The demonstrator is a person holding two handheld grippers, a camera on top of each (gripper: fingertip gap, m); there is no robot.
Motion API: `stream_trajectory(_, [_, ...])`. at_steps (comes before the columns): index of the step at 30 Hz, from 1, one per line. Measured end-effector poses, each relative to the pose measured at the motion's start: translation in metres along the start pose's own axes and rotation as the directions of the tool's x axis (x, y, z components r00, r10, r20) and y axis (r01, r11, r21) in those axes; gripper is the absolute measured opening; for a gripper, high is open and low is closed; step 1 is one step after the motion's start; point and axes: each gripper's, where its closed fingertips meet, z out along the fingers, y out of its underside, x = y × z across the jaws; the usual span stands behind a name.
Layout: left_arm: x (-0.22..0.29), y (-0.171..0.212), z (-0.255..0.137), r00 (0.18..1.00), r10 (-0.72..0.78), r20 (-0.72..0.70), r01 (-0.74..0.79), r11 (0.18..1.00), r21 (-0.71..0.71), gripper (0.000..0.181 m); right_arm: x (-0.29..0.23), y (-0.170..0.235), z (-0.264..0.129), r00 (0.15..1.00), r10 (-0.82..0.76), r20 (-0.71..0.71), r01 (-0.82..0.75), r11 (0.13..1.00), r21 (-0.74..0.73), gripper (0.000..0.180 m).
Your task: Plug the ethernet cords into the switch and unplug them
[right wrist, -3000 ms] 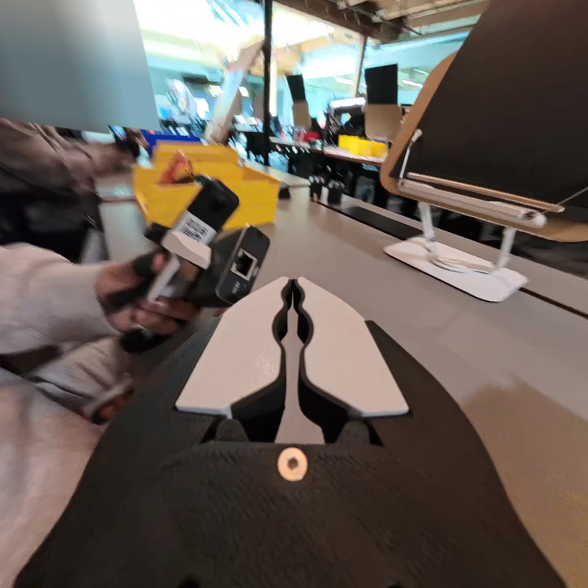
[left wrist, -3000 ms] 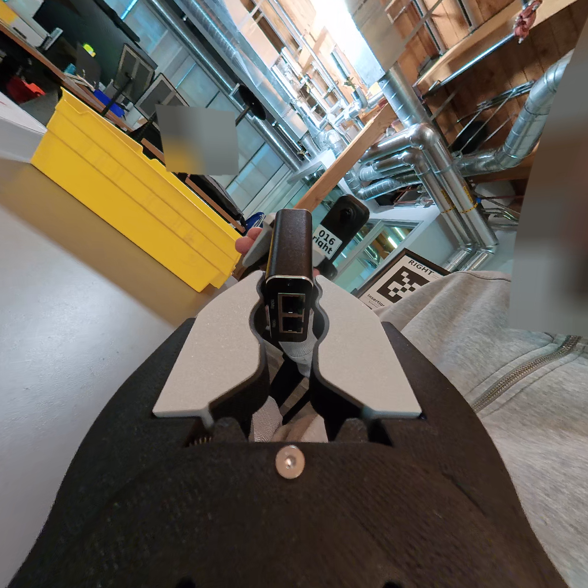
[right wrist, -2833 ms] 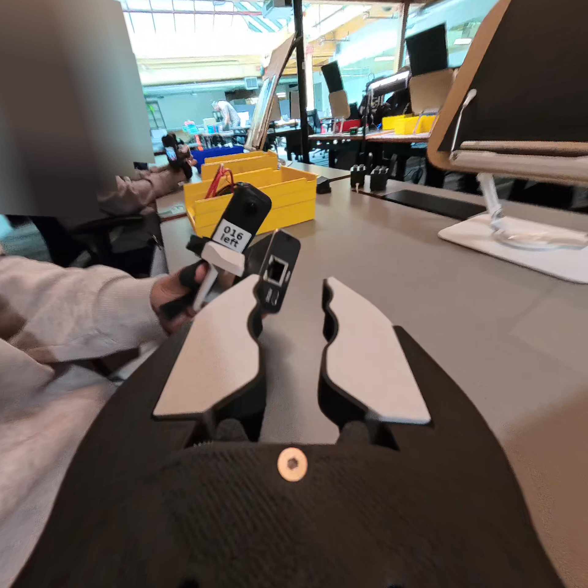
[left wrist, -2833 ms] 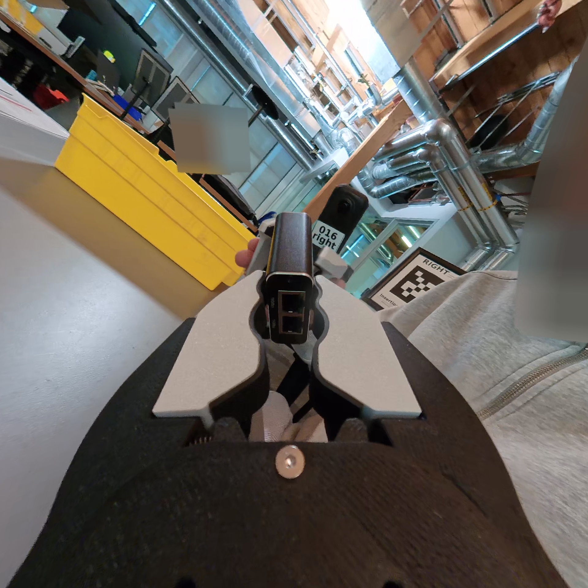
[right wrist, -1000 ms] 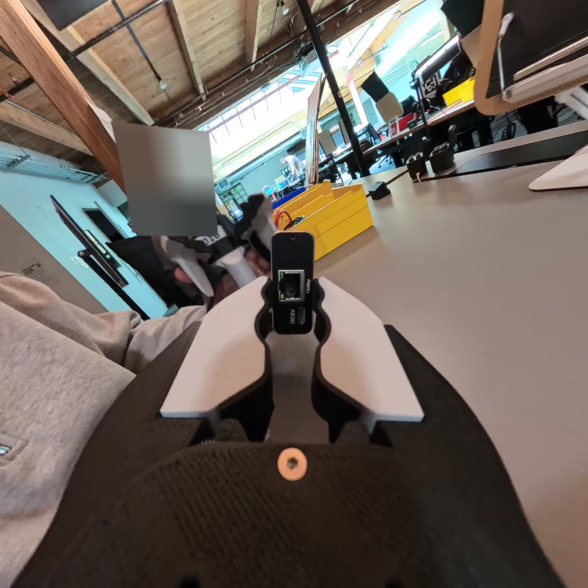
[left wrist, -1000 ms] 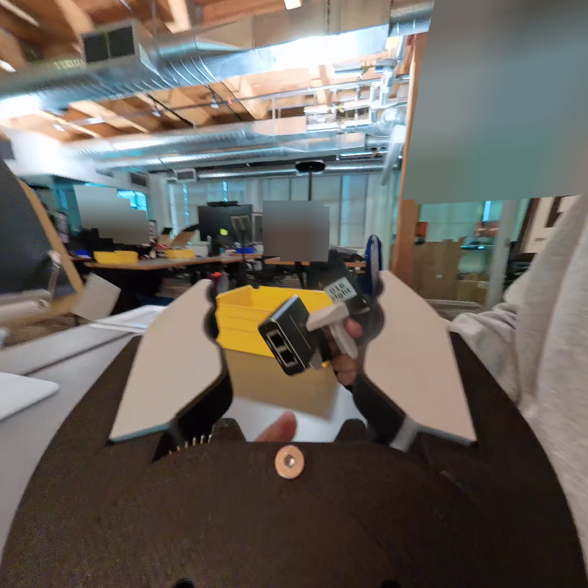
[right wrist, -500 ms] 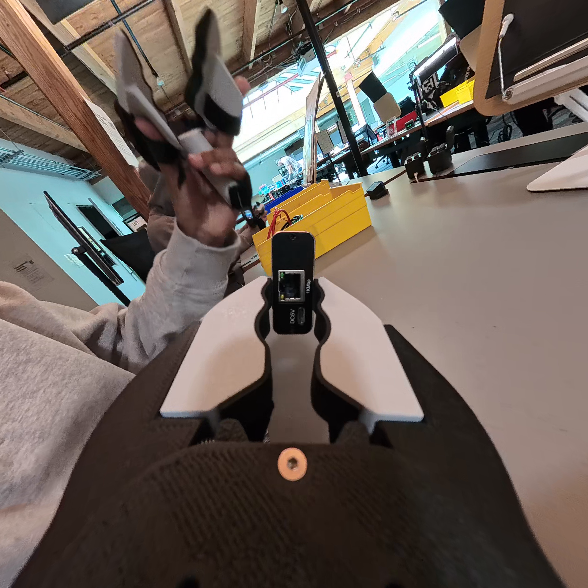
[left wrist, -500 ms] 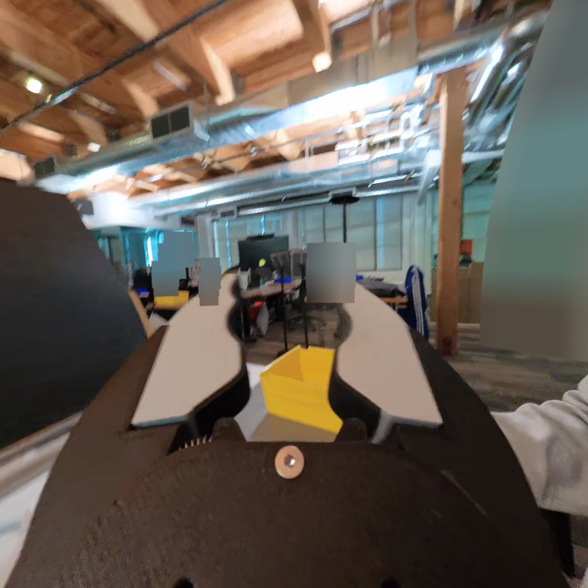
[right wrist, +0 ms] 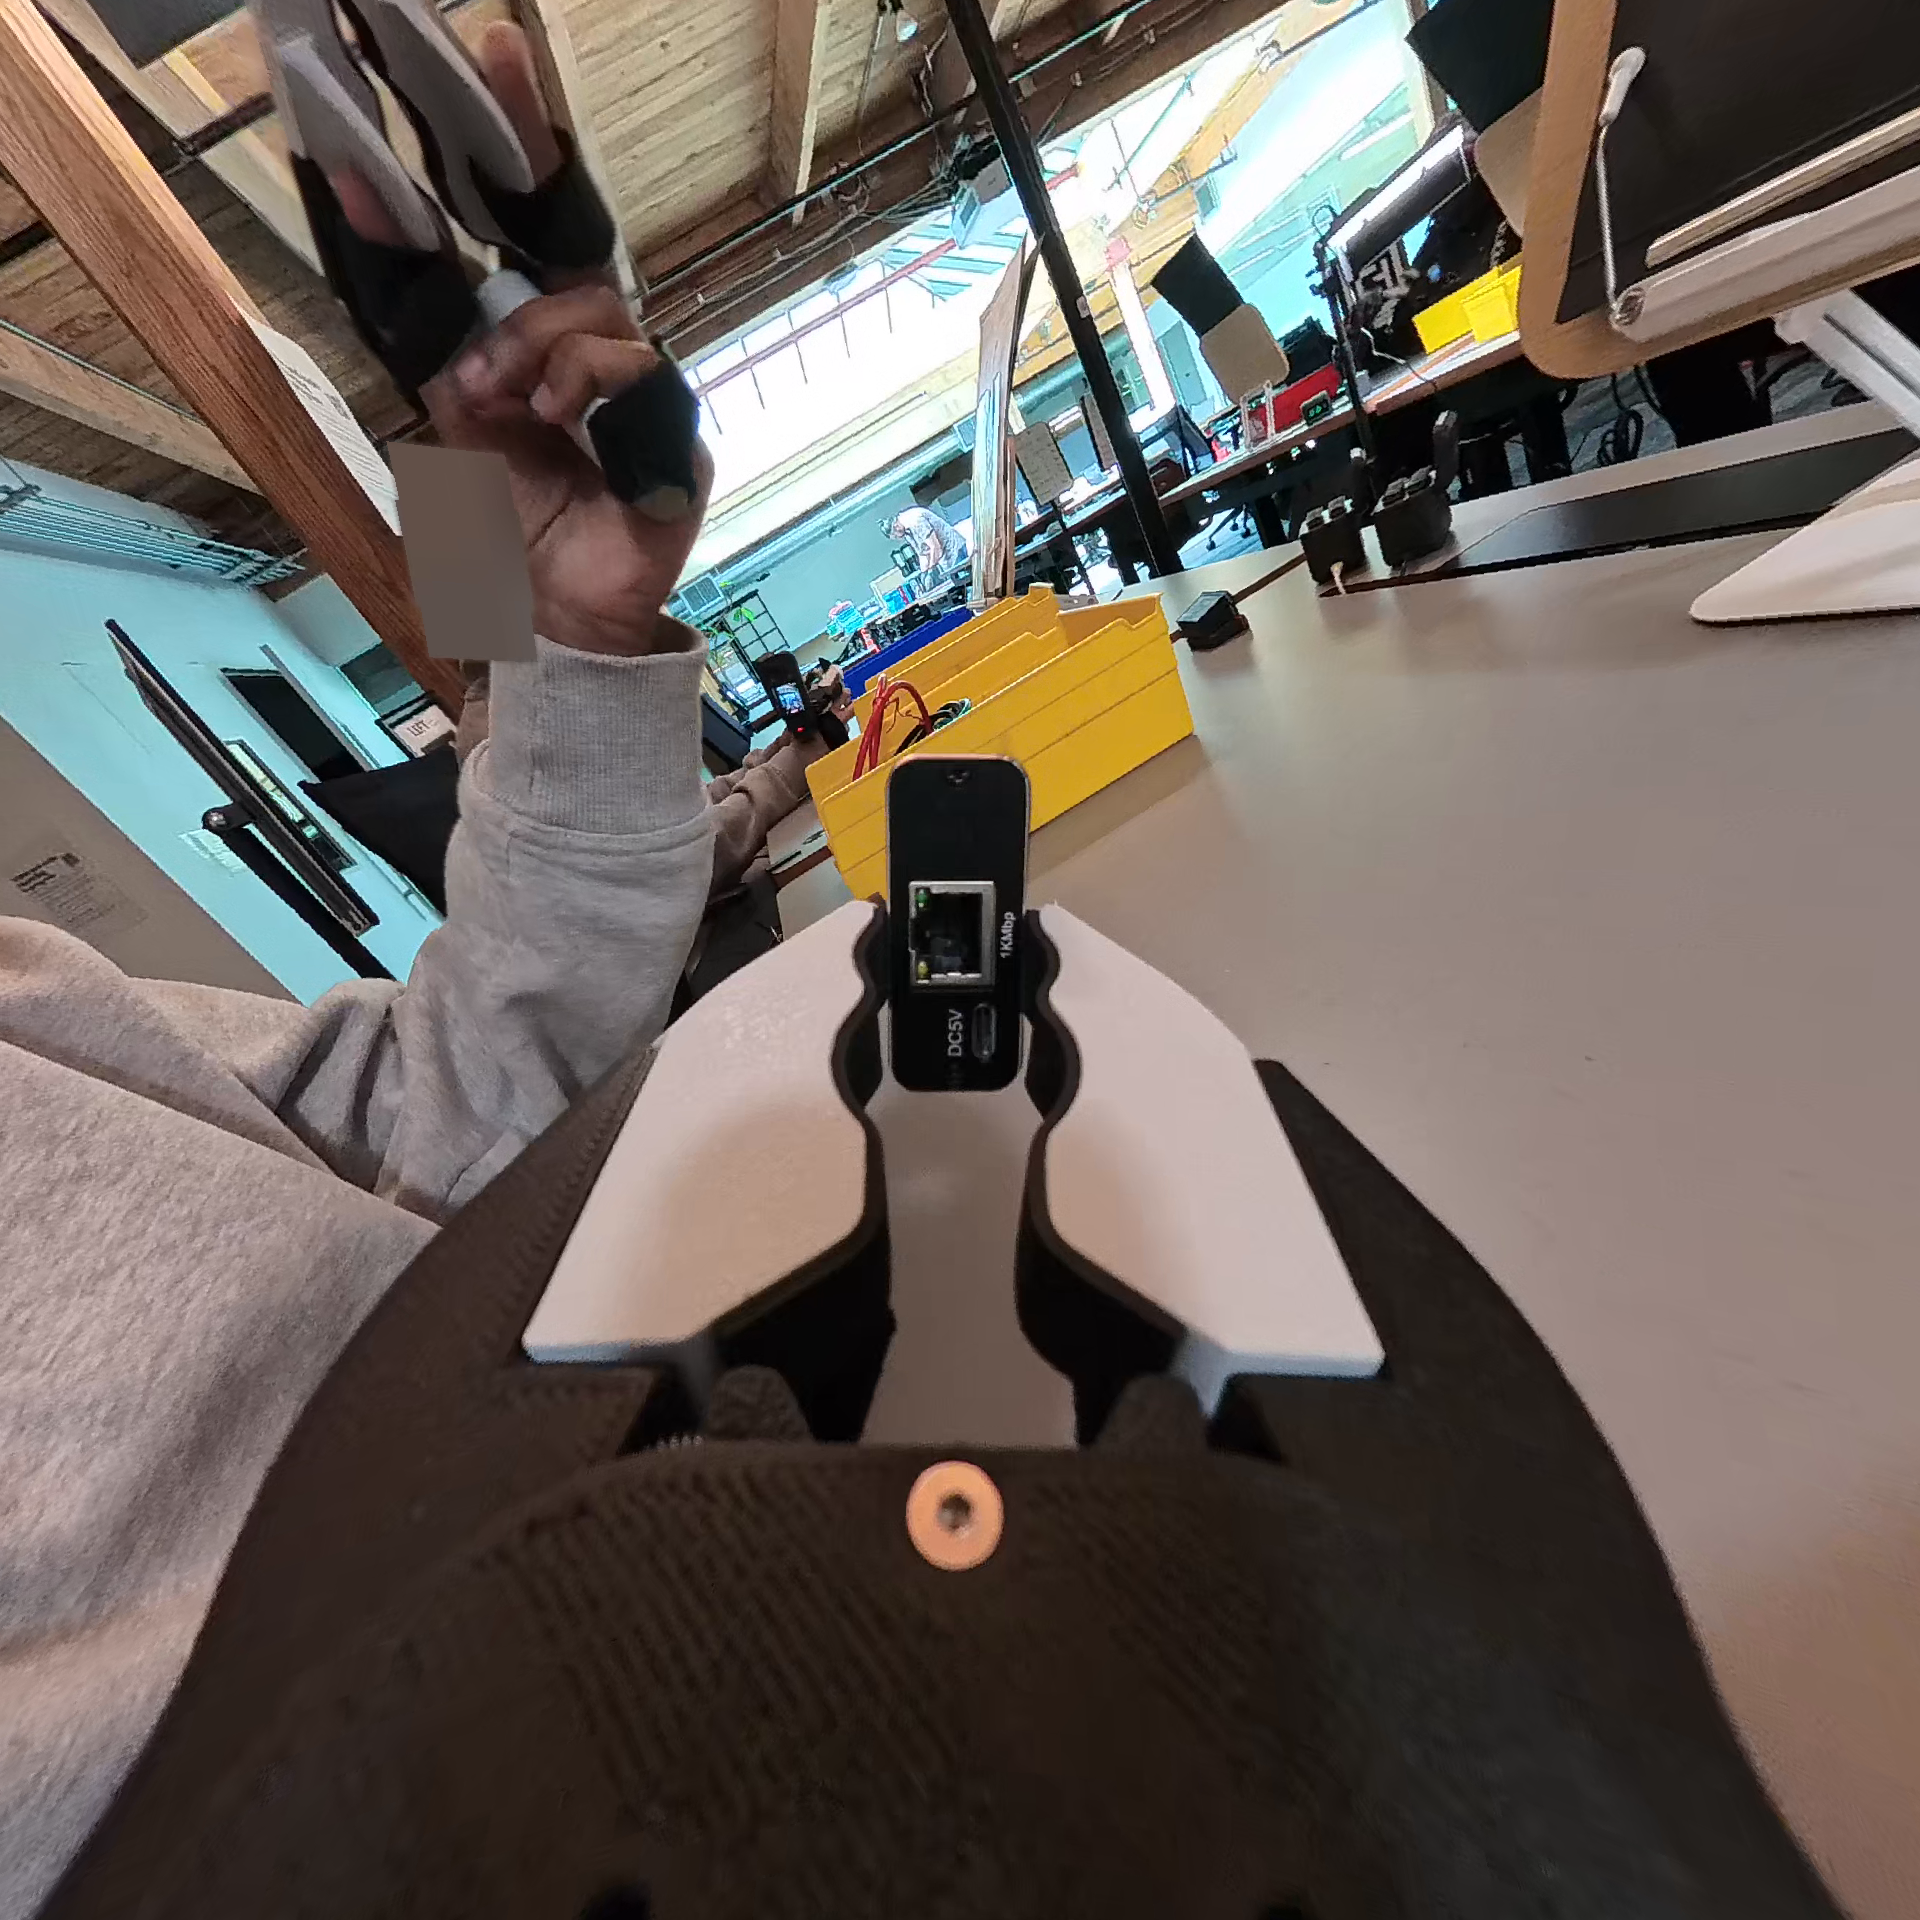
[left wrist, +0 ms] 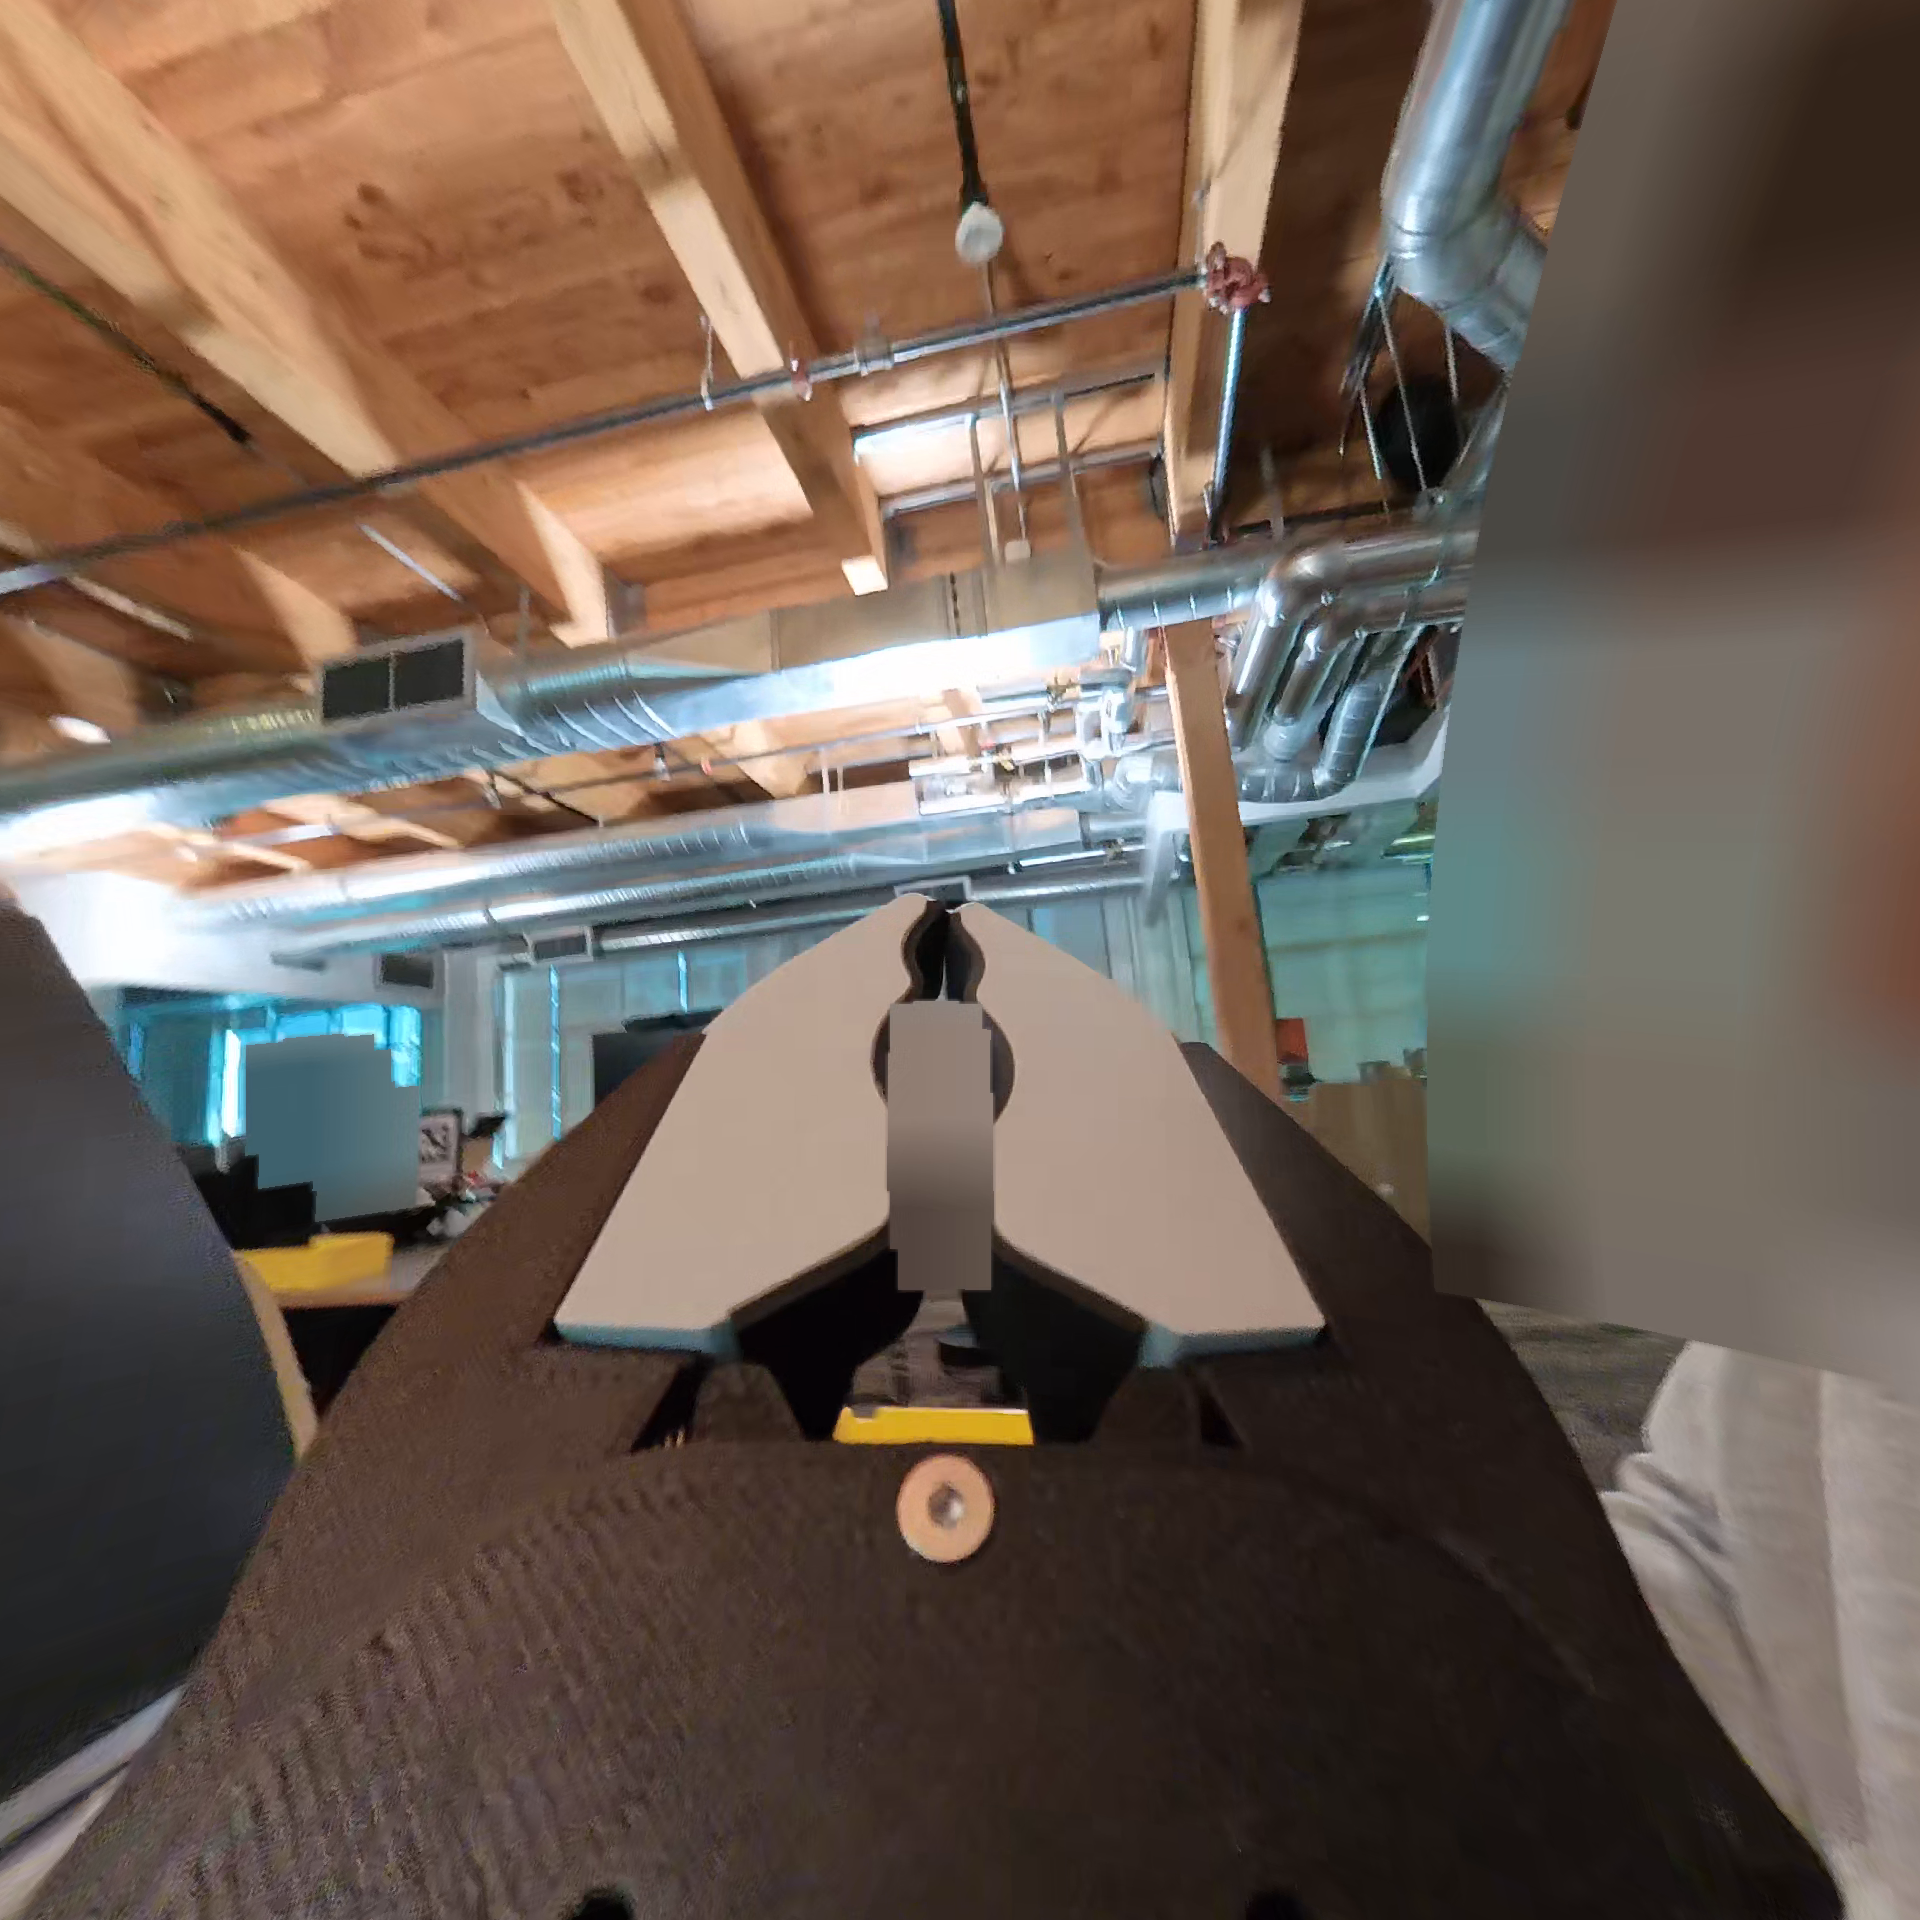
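My right gripper [right wrist: 956, 920] is shut on a small black switch [right wrist: 958, 821], which stands upright between the fingertips. The switch's face, with one ethernet port and a small power port, looks at the camera. It is held over the grey table [right wrist: 1507, 935]. My left gripper [left wrist: 943, 909] is shut and empty, tilted up toward the wooden ceiling. The left gripper also shows in the right wrist view [right wrist: 416, 135], raised high at the upper left in a person's hand. No ethernet cord can be made out for certain.
A yellow bin [right wrist: 1049, 707] with red wires stands on the table beyond the switch; its edge shows in the left wrist view [left wrist: 935, 1429]. A white laptop stand [right wrist: 1818, 561] is at the right. A grey sleeve [right wrist: 582, 831] is at the left.
The switch passed from my left gripper to my right gripper, which closed on it. The left gripper opened, let go, rose upward and has now shut empty.
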Motion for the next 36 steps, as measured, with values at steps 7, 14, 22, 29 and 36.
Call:
stream_trajectory(7, [0.001, 0.017, 0.010, 0.994, -0.111, 0.002, 0.111, 0.991, -0.077, 0.001, 0.000, 0.002, 0.000, 1.000, 0.001, 0.003, -0.001, 1.000, -0.006, 0.024])
stream_trajectory(14, [0.020, 0.033, 0.004, 0.982, -0.080, -0.173, 0.067, 0.994, -0.082, 0.002, -0.001, -0.001, -0.001, 1.000, 0.014, 0.009, -0.014, 1.000, 0.008, 0.024])
stream_trajectory(22, [-0.010, 0.094, 0.009, 0.992, -0.119, 0.037, 0.124, 0.913, -0.389, 0.064, -0.002, -0.001, -0.001, 1.000, 0.014, 0.013, -0.014, 1.000, 0.008, 0.024])
stream_trajectory(29, [-0.007, 0.192, -0.025, 0.936, -0.304, 0.176, 0.349, 0.738, -0.577, 0.064, 0.000, -0.011, -0.009, 1.000, -0.005, -0.010, 0.005, 0.999, 0.047, 0.024])
stream_trajectory(36, [0.050, 0.305, -0.067, 0.738, -0.597, 0.315, 0.637, 0.462, -0.617, 0.071, 0.003, -0.013, -0.012, 1.000, 0.023, -0.005, -0.023, 0.998, 0.061, 0.024])
